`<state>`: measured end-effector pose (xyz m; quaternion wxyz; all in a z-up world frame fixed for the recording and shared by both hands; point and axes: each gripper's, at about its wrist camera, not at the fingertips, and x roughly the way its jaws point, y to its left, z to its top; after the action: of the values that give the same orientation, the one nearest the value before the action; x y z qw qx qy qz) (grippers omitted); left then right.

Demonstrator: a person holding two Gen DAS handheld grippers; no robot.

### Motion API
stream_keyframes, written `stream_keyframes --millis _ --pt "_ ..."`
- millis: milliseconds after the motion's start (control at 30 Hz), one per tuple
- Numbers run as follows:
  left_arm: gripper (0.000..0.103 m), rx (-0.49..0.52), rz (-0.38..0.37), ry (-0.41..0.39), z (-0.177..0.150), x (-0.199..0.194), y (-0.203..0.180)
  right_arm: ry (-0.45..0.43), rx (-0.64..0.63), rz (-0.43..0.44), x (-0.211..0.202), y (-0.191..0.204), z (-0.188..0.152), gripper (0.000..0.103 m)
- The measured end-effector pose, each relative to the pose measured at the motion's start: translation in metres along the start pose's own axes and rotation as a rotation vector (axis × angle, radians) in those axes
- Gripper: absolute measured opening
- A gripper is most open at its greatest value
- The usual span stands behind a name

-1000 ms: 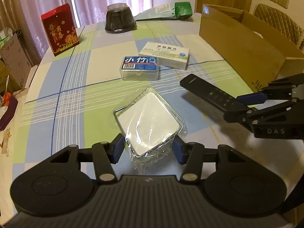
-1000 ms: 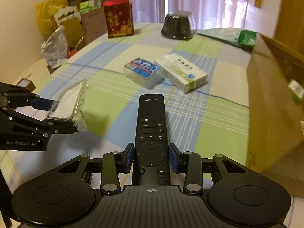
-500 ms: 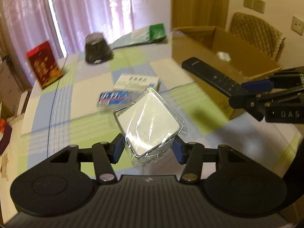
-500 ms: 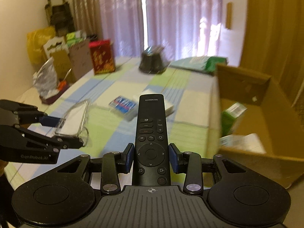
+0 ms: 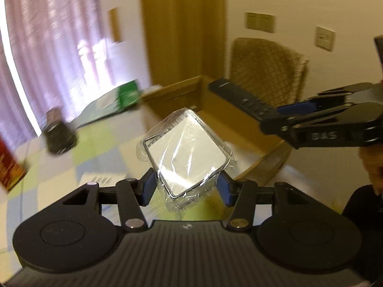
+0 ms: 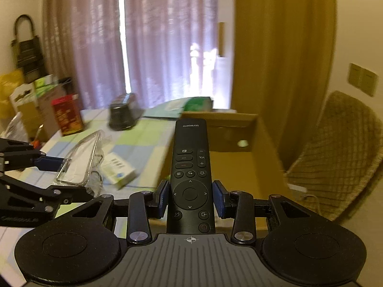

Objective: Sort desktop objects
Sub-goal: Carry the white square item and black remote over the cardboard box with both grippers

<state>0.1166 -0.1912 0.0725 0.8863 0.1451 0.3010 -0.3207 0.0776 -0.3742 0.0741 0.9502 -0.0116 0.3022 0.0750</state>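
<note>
My left gripper (image 5: 187, 187) is shut on a clear plastic-wrapped flat case (image 5: 185, 148) and holds it in the air, tilted, in front of the open cardboard box (image 5: 268, 143). The right gripper (image 6: 190, 198) is shut on a black Skyworth remote (image 6: 190, 167), lifted above the near edge of the cardboard box (image 6: 234, 157). In the left wrist view the remote (image 5: 241, 100) and the right gripper (image 5: 304, 110) hang over the box at the right. The right wrist view has the wrapped case (image 6: 80, 162) and the left gripper (image 6: 55, 167) at its left.
On the checked tablecloth (image 6: 141, 143) lie a white medicine box (image 6: 118, 169), a dark domed container (image 6: 122, 116), a red packet (image 6: 67, 114) and a green-and-white bag (image 6: 189, 105). A woven chair (image 6: 335, 155) stands beyond the box. Bags crowd the far left.
Both grippers have risen and swung right toward the cardboard box, each keeping its object. The table has dropped lower in both views and the chair and wall now fill the right.
</note>
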Motion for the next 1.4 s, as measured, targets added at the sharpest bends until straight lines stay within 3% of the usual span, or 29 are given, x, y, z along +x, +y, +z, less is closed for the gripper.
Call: stream_keyframes --millis 233,667,867,933,967,1000,1400 --pt "0.048 0.101 -0.095 0.006 0.032 0.045 -0.041 0.018 0.043 -0.074 0.004 -0.051 -0.003 0.038" --pt "0.048 0.157 -0.132 0.055 0.045 0.099 -0.066 0.045 0.092 -0.092 0.018 -0.085 -0.013 0.038" --pt "0.049 0.148 -0.124 0.049 0.046 0.109 -0.063 0.06 0.093 -0.097 0.023 -0.084 -0.017 0.038" --pt "0.054 0.158 -0.111 0.038 0.045 0.11 -0.062 0.064 0.093 -0.099 0.026 -0.086 -0.017 0.038" --pt "0.064 0.164 -0.105 0.033 0.045 0.11 -0.062 0.066 0.093 -0.101 0.026 -0.086 -0.018 0.038" --pt "0.066 0.159 -0.1 0.026 0.044 0.109 -0.06 0.067 0.093 -0.102 0.026 -0.086 -0.018 0.038" --pt "0.066 0.078 -0.052 0.018 0.028 0.085 -0.027 0.083 0.083 -0.092 0.035 -0.079 -0.019 0.038"
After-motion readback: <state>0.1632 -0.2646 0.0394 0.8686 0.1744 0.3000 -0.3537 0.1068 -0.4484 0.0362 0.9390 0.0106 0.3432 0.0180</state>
